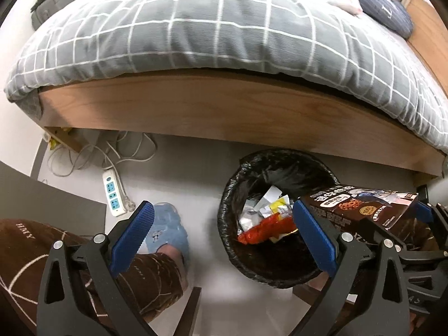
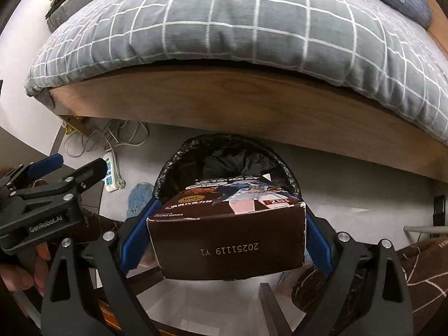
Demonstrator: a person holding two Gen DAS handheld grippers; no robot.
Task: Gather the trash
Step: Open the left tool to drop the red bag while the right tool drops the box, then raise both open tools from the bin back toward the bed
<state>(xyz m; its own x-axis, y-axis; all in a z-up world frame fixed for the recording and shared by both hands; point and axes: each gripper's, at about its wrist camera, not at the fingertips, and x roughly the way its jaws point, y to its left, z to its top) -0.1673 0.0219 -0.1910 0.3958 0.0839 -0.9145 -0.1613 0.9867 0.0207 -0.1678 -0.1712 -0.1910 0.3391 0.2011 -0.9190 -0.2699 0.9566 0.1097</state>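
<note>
From the left wrist camera, the left gripper (image 1: 224, 238) points steeply down at the floor (image 1: 173, 168), its jaws spread as wide as they go with nothing between the blue pads (image 1: 134, 235); through the gap show a leg in brown patterned trousers (image 1: 140, 274) and a foot in a light blue slipper (image 1: 168, 224). Just to the right of that foot stands the trash bin (image 1: 232, 252), lined with a black bag and holding crumpled white and yellow papers and a red wrapper (image 1: 266, 231). At the bin's right rim a dark brown snack box (image 1: 361, 204) hangs over the opening, gripped at its far end by the right gripper, of which only a blue pad and black frame are seen. A white power strip (image 1: 113, 193) with tangled cables lies on the floor near the wooden bed frame (image 1: 224, 106), and a grey checked duvet (image 1: 210, 28) covers the bed. From the right wrist camera, the right gripper (image 2: 226, 232) also tilts steeply down, its jaws closed on the snack box (image 2: 226, 243), one blue pad pressed on each side wall; the box's near end carries a printed date code and its far end reaches over the trash bin (image 2: 168, 168). At the left edge the left gripper (image 2: 75, 165) is seen from the side, open and empty, with a hand (image 2: 28, 268) wrapped round its handle.
</note>
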